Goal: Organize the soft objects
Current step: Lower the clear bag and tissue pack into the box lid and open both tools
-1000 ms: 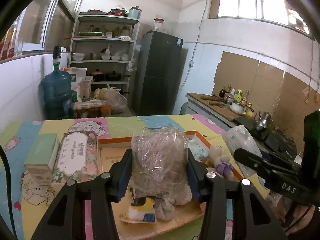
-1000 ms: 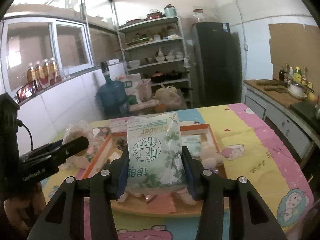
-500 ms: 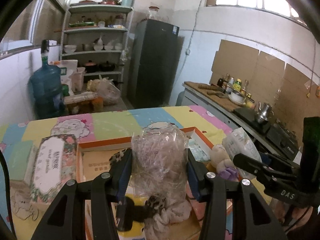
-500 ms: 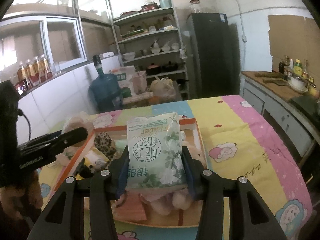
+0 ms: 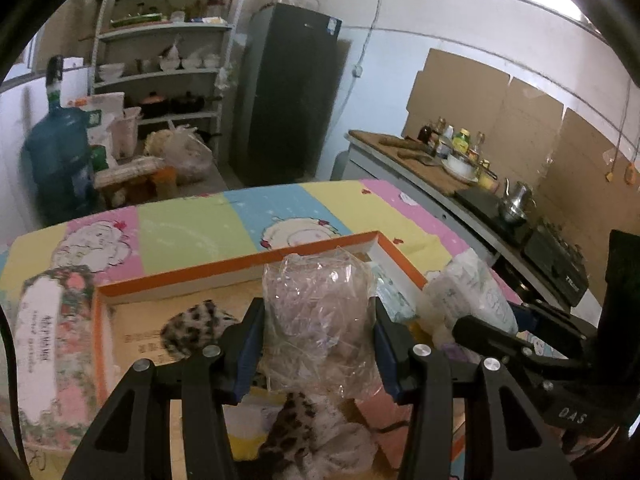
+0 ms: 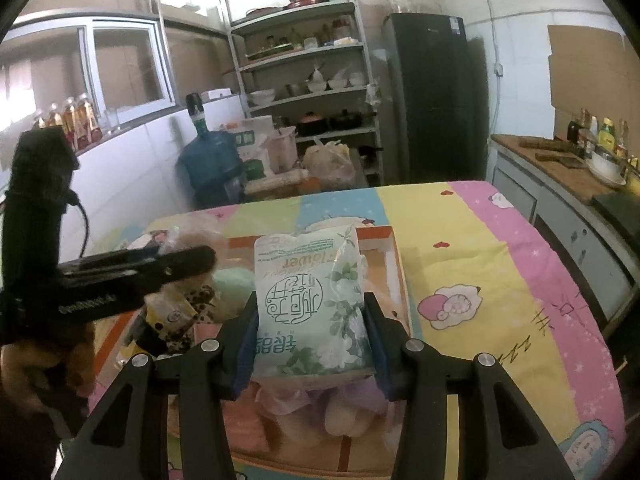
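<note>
My left gripper (image 5: pixel 320 344) pinches a crinkly clear bag (image 5: pixel 320 320), my right gripper (image 6: pixel 310 338) a tissue pack (image 6: pixel 310 300), both over the orange-rimmed box (image 5: pixel 320 246). The slick bag could slip loose, or both could foul at the box's right edge.

Right gripper (image 6: pixel 310 336) pinches a white tissue pack (image 6: pixel 310 300) at centre frame, above the orange-rimmed box (image 6: pixel 374 238); left gripper (image 6: pixel 188 262) pokes in mid-left.

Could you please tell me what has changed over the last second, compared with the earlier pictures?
Both grippers carried their loads forward and lower over the orange-rimmed box. The left gripper still clamps the clear plastic bag; the right gripper still clamps the tissue pack. Nothing was released.
</note>
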`<state>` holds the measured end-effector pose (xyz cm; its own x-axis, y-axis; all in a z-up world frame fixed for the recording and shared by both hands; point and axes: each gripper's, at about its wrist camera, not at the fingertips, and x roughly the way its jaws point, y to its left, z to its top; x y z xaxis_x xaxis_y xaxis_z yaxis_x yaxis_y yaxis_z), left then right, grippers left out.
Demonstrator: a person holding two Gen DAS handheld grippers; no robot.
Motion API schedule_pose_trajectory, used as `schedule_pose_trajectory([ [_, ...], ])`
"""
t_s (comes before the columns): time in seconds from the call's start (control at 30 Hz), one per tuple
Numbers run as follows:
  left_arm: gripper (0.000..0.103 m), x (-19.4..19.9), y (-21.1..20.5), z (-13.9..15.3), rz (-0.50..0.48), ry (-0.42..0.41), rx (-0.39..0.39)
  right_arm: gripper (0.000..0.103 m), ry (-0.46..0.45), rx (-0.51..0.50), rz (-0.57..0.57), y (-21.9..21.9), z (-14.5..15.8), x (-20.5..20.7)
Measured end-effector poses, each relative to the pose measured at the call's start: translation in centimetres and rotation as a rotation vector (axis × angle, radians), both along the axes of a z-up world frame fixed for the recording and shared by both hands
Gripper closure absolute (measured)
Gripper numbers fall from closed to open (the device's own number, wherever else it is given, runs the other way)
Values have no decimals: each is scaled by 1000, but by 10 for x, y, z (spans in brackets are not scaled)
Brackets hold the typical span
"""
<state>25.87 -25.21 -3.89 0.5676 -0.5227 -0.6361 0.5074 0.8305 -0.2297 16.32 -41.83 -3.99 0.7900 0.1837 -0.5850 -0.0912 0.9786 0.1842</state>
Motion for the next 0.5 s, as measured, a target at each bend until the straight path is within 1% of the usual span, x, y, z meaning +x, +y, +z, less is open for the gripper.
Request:
schedule_pose_trajectory([
  [0.13, 53, 5, -9, -8, 1, 11, 18, 54, 25, -6, 6, 2, -8, 5],
  [0.3, 53, 10, -14, -20, -7, 34, 28, 54, 35, -10, 9, 3, -11, 10],
  [0.5, 53, 5, -20, -24, -26, -10, 79, 54, 36, 8, 13, 4, -12, 16],
])
